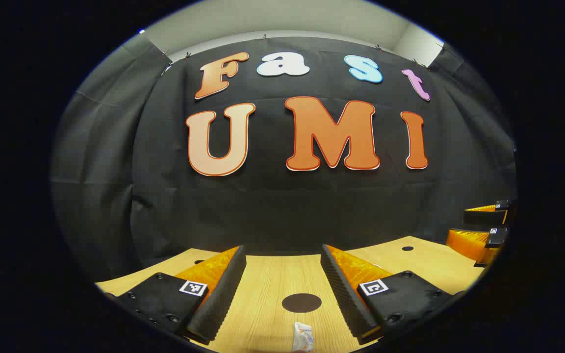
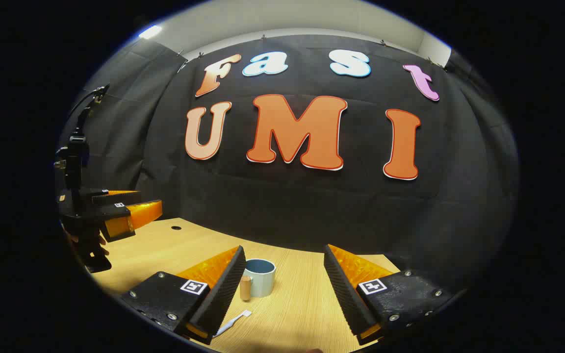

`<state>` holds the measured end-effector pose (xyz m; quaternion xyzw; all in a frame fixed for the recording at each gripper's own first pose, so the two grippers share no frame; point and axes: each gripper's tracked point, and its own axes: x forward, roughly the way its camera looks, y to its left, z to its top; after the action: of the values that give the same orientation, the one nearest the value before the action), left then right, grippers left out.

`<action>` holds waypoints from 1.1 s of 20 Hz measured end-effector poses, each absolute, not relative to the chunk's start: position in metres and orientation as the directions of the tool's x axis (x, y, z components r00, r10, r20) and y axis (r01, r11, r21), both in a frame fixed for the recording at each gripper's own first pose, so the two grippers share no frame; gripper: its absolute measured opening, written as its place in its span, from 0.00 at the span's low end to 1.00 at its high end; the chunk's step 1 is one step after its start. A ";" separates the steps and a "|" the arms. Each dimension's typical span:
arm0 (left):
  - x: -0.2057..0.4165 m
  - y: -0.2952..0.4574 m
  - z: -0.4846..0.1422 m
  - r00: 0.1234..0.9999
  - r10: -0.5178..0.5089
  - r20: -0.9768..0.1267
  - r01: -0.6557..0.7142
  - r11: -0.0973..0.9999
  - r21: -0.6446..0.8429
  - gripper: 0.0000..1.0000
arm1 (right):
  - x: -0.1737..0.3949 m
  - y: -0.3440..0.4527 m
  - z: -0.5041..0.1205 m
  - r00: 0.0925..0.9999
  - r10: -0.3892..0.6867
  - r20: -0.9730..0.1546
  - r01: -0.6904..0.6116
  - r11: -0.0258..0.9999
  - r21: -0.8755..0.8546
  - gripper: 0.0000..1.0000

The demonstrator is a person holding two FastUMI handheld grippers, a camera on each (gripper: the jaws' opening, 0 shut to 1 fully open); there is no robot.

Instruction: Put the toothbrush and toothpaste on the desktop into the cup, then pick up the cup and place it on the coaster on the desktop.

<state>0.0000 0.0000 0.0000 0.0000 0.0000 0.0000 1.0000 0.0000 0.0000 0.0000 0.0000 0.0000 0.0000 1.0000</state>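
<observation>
The wooden desk is the biggest thing here, light and bare over most of its top. Above it float the two tongs, and both are wide open with nothing held between their fingers. In the right gripper view, the right gripper looks over the desk, and the left gripper hangs off at 9 o'clock, up in the air. In the left gripper view, the left gripper looks down at the desk and the right gripper peeks in at 3 o'clock. Next in size is the cup, pale with a blue inside and a wooden handle, standing upright at 6 o'clock in the right gripper view, just beside the near finger. The dark round coaster lies flat at 6 o'clock in the left gripper view. Below it lies the small toothpaste, only partly seen. The smallest is the white toothbrush, lying flat at 7 o'clock in the right gripper view. Nothing is in the cup yet, I think. To start well, a gripper should come down slowly over the toothbrush or the toothpaste, put one finger on each side, and squeeze gently in the middle so it does not slip.
</observation>
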 end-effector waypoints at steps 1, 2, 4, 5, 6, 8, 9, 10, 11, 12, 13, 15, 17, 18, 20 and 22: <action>-0.001 -0.001 0.003 1.000 -0.003 0.005 0.003 1.000 -0.003 0.98 | 0.001 0.000 0.001 1.000 -0.001 0.000 0.001 1.000 0.000 0.96; 0.000 -0.002 0.005 1.000 -0.006 0.008 0.006 1.000 -0.005 0.97 | 0.002 0.000 0.002 1.000 -0.001 0.000 0.001 1.000 0.002 0.96; 0.001 0.001 0.003 1.000 0.001 -0.009 -0.001 1.000 -0.001 0.98 | 0.002 0.003 0.002 1.000 0.006 0.001 -0.006 1.000 0.013 0.96; 0.003 0.001 0.001 1.000 -0.002 -0.018 0.002 1.000 -0.005 0.98 | 0.003 0.004 0.004 1.000 0.010 0.000 -0.010 1.000 0.015 0.96; 0.002 0.001 -0.001 1.000 -0.006 -0.029 0.006 1.000 -0.012 0.98 | 0.003 0.005 0.004 1.000 0.011 -0.001 -0.011 1.000 0.013 0.96; 0.004 0.000 -0.003 0.999 -0.016 -0.050 0.015 1.000 -0.027 0.98 | 0.005 0.005 0.005 1.000 0.011 -0.014 -0.011 1.000 0.006 0.96; 0.005 0.001 -0.004 0.998 -0.020 -0.061 0.018 0.999 -0.030 0.98 | 0.006 0.004 0.007 1.000 0.014 -0.021 -0.014 1.000 0.000 0.96; 0.005 0.002 -0.004 0.997 -0.023 -0.070 0.021 0.999 -0.029 0.98 | 0.007 0.002 0.009 1.000 0.012 -0.025 -0.012 1.000 -0.002 0.96; 0.008 0.003 -0.005 0.997 -0.024 -0.080 0.022 0.999 -0.026 0.98 | 0.007 0.001 0.013 1.000 0.013 -0.027 -0.013 1.000 -0.003 0.96; 0.010 0.004 -0.005 0.995 -0.026 -0.094 0.024 0.999 -0.024 0.98 | 0.007 0.001 0.016 0.999 0.014 -0.030 -0.014 1.000 -0.001 0.96; 0.011 0.002 -0.006 0.994 -0.033 -0.106 0.030 0.999 -0.027 0.98 | 0.007 0.001 0.020 0.999 0.018 -0.033 -0.018 1.000 0.005 0.96; 0.009 0.000 -0.011 0.988 -0.053 -0.143 0.048 0.998 -0.040 0.97 | 0.007 0.005 0.023 0.998 0.038 -0.050 -0.037 0.999 0.023 0.96; 0.012 -0.002 -0.019 0.979 -0.069 -0.190 0.061 0.997 -0.046 0.97 | 0.007 0.011 0.019 0.994 0.066 -0.090 -0.064 0.998 0.027 0.96; 0.014 -0.003 -0.023 0.973 -0.076 -0.217 0.071 0.997 -0.030 0.97 | 0.009 0.012 0.014 0.990 0.076 -0.119 -0.075 0.997 0.015 0.96; 0.013 -0.008 -0.032 0.959 -0.086 -0.269 0.092 0.996 0.007 0.97 | 0.012 0.015 0.010 0.982 0.085 -0.168 -0.087 0.996 -0.005 0.96; 0.013 -0.013 -0.042 0.943 -0.103 -0.317 0.116 0.993 0.024 0.97 | 0.013 0.020 -0.003 0.967 0.098 -0.235 -0.103 0.995 -0.006 0.96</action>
<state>0.0129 -0.0126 -0.0416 0.0210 0.1596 -0.0555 0.9854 0.0134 0.0203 -0.0030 -0.0093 0.1181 0.0507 0.9917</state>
